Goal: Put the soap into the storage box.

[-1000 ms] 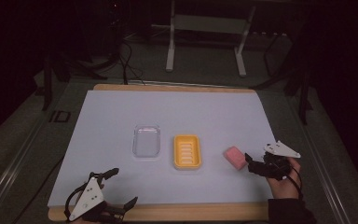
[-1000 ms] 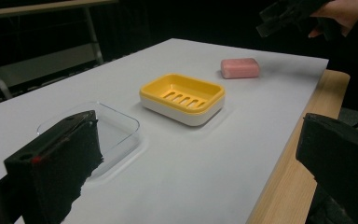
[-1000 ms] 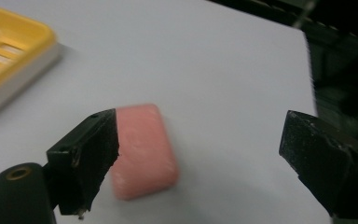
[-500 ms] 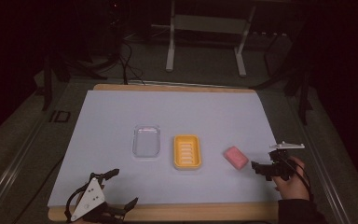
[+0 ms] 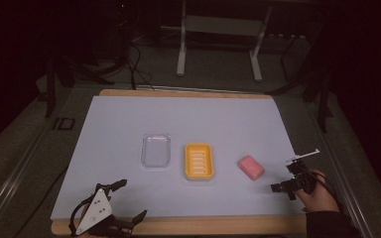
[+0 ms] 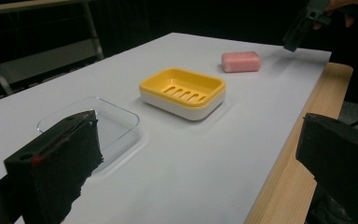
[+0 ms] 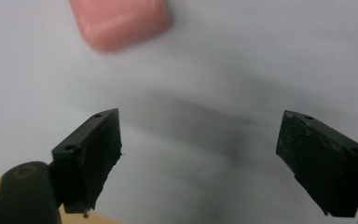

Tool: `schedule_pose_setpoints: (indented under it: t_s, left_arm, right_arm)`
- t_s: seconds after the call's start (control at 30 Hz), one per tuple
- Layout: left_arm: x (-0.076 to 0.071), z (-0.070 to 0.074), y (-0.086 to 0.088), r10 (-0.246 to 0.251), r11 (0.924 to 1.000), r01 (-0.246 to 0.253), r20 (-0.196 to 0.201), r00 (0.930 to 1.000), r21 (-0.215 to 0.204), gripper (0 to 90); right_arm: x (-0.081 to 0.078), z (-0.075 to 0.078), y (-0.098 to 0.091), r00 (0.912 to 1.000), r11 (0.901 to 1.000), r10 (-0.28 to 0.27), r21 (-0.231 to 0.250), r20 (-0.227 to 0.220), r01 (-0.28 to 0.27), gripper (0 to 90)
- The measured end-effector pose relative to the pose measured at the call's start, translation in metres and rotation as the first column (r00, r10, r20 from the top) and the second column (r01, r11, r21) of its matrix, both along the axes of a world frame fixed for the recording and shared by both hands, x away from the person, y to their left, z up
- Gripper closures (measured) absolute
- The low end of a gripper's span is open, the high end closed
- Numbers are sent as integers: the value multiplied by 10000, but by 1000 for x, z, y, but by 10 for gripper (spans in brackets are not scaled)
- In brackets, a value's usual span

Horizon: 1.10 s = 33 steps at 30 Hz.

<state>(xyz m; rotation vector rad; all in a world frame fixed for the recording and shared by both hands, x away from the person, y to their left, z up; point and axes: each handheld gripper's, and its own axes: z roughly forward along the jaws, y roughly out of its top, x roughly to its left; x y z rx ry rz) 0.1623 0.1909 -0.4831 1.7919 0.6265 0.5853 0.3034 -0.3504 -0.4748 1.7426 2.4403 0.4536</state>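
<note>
- The pink soap point(image 5: 251, 167) lies flat on the white table point(image 5: 129, 124), just right of the yellow soap dish point(image 5: 199, 161).
- The right hand-held gripper point(image 5: 278, 187) sits near the soap, jaws apart (they have just closed a little), nothing between them.
- The left hand-held gripper point(image 5: 129, 203) rests at the table's near edge, jaws apart and seemingly empty.

The right gripper point(image 5: 278, 187), held in a hand at the counter's point(image 5: 188, 119) right edge, has drawn back from the pink rectangular bar of soap point(image 5: 251, 167) toward the near right corner. A second ago it was just beside the soap; now it stands apart from it. Its jaws have just closed slightly, with nothing between them.
</note>
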Motion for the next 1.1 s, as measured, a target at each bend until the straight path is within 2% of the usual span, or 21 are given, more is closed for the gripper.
schedule_pose_setpoints:
  t_s: [0.1,0.23,0.4,0.43,0.47,0.53,0.7,0.77,0.9,1.1]
  left_arm:
    - [0,0,0,-5,10000,5,-17,10000,8,3]
    - [0,0,0,-11,10000,11,-36,10000,43,3]
    - [0,0,0,9,10000,-8,-43,10000,80,3]
    - [0,0,0,9,10000,-8,-43,10000,80,3]
    - [0,0,0,-4,10000,4,-30,10000,77,3]
    - [0,0,0,-11,10000,12,-33,10000,70,3]
    - [0,0,-1,-59,10000,60,-63,10000,67,3]
    - [0,0,-1,-72,9999,72,-61,10000,72,3]
    - [0,-1,-1,-94,9999,95,-68,9999,85,3]
    - [0,-1,-1,-136,9999,137,-109,9998,89,3]
  right_arm:
    - [-1,-1,0,9982,9991,327,-248,-506,-340,131]
    - [-2,-4,3,9884,9943,941,-381,-1192,-992,131]
    - [-2,-6,6,9681,9843,1648,-313,-1885,-1737,132]
    - [-2,-6,6,9681,9843,1648,-313,-1885,-1737,132]
    - [-2,-7,8,9574,9780,1940,-335,-2137,-2057,132]
    - [-2,-7,9,9547,9766,1999,-342,-2206,-2124,133]
    - [-3,-6,15,9376,9615,2532,-448,-2383,-2710,134]
    - [-3,-5,17,9262,9530,2824,-376,-2498,-3007,126]
    - [-3,-2,22,9104,9385,3237,-345,-2577,-3435,123]
    - [1,1,28,9093,9353,3290,-448,-2548,-3510,129]
